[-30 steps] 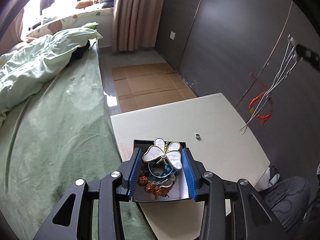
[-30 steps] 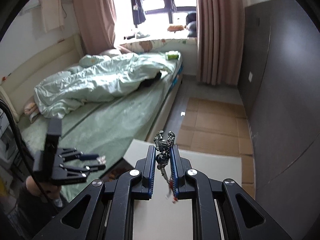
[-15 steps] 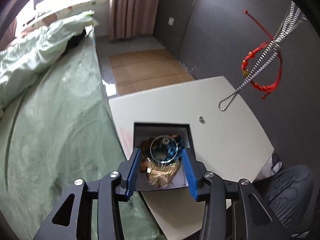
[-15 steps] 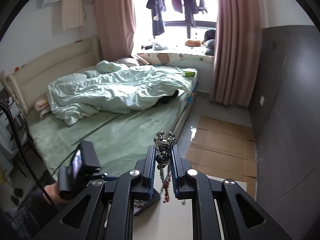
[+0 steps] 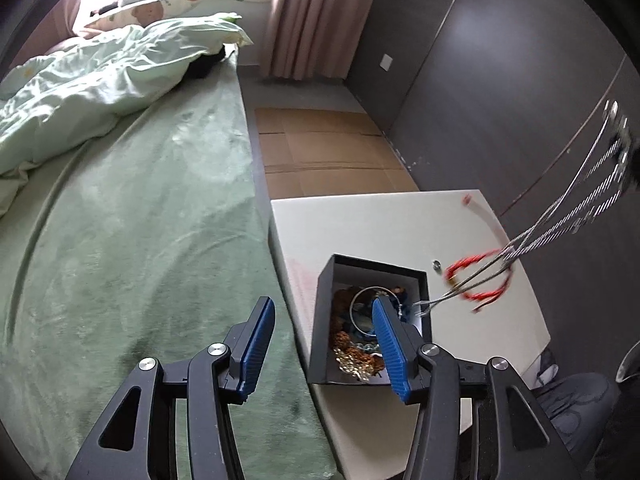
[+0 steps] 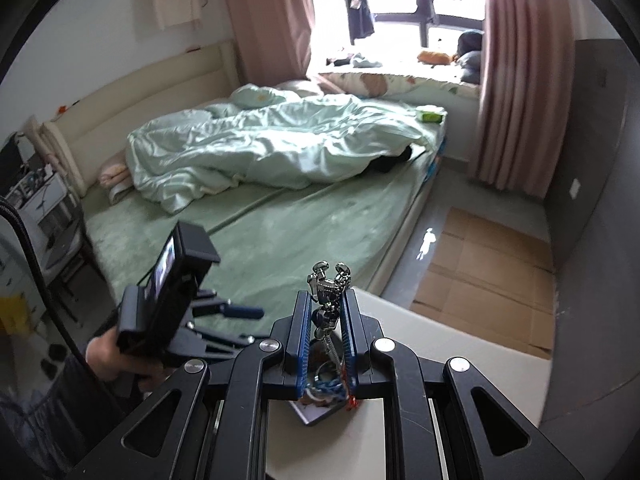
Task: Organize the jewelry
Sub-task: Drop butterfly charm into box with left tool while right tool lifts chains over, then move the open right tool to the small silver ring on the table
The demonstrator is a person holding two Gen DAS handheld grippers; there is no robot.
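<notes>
A black jewelry box (image 5: 320, 320) stands on the white table (image 5: 380, 224), filled with beads, a ring bangle and a gold piece. My left gripper (image 5: 320, 340) is open and empty, its right finger over the box, its left finger over the bed. My right gripper (image 6: 326, 312) is shut on a silver chain (image 6: 327, 284). In the left wrist view the chain's strands (image 5: 560, 224) hang down toward the box's right edge with a red cord bracelet (image 5: 480, 276) tangled in them. A small silver ring (image 5: 436, 265) lies on the table beside the box.
A green bed (image 5: 140, 240) with a pale quilt (image 6: 260, 148) borders the table's left side. Cardboard (image 5: 320, 152) covers the floor beyond. A dark wall (image 5: 500, 80) runs along the right. The person's knee (image 5: 576, 400) is at the table's near right.
My left gripper let go of the butterfly brooch, opened and shifted left of the box. The right gripper brought the chain and red cord down to the box's right edge.
</notes>
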